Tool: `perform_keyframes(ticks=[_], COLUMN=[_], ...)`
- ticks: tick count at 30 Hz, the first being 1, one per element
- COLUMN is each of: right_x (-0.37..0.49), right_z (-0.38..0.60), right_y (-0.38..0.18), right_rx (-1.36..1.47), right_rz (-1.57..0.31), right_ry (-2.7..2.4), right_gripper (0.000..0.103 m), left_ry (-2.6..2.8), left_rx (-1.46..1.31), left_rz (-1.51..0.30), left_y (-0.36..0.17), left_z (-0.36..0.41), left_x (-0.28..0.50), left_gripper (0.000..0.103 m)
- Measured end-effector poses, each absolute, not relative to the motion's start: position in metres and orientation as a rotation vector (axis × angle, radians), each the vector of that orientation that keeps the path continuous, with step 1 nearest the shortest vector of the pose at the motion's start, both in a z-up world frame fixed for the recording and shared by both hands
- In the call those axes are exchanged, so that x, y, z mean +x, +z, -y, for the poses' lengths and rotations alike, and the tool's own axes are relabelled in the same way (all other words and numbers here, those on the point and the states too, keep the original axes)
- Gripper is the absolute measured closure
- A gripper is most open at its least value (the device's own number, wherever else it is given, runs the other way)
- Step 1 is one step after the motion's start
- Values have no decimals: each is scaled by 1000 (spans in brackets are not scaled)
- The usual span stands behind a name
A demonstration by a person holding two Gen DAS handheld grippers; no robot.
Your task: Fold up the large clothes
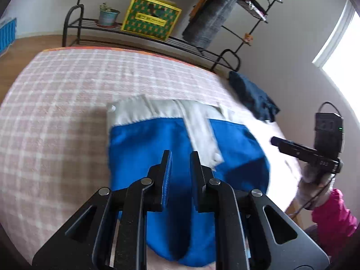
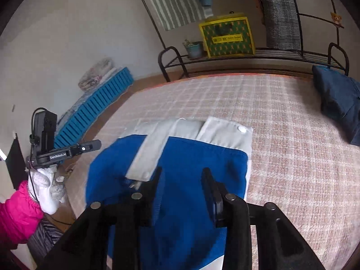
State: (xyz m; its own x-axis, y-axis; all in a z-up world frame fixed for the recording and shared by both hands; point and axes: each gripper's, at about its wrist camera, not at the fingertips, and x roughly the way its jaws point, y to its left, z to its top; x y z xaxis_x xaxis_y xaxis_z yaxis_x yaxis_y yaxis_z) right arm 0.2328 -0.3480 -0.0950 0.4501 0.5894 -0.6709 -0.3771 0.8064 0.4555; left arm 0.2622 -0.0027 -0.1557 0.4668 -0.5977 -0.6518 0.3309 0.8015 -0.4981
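Lying flat on bed (image 2: pixel 292 157): blue-grey garment (image 2: pixel 180 157), grey band far end.

Beyond the checked bedspread (image 2: pixel 292 157) you see a black metal rack (image 2: pixel 258 52) holding a potted plant (image 2: pixel 194 48) beside a yellow-green box (image 2: pixel 228 37). A blue slatted crate (image 2: pixel 94 110) lies along the wall; striped cloth (image 2: pixel 175 2) hangs above.

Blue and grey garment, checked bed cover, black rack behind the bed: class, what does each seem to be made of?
Blue and grey garment: soft matte woven cloth, probably; it lies limp in folds.
Checked bed cover: fuzzy woven textile, apparently.
Black rack: thin painted metal tubing, likely.
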Motion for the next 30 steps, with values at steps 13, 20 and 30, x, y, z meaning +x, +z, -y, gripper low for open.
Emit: perform_keyframes(ticks=[13,20,30], right_x=[249,250,264], right_z=[286,275,304], right_y=[-151,-150,-162], right_rx=[183,169,358], right_rz=[-1138,-1124,-1134], right_ry=[729,739,638], right_gripper=[68,92,103], left_ry=[-740,-762,-732], left_rx=[-614,-646,-541], left_rz=[-1186,-1159,-1089], left_y=[-234,-235,-225], left_z=[97,110,108], left_x=[225,235,219], left_gripper=[89,98,102])
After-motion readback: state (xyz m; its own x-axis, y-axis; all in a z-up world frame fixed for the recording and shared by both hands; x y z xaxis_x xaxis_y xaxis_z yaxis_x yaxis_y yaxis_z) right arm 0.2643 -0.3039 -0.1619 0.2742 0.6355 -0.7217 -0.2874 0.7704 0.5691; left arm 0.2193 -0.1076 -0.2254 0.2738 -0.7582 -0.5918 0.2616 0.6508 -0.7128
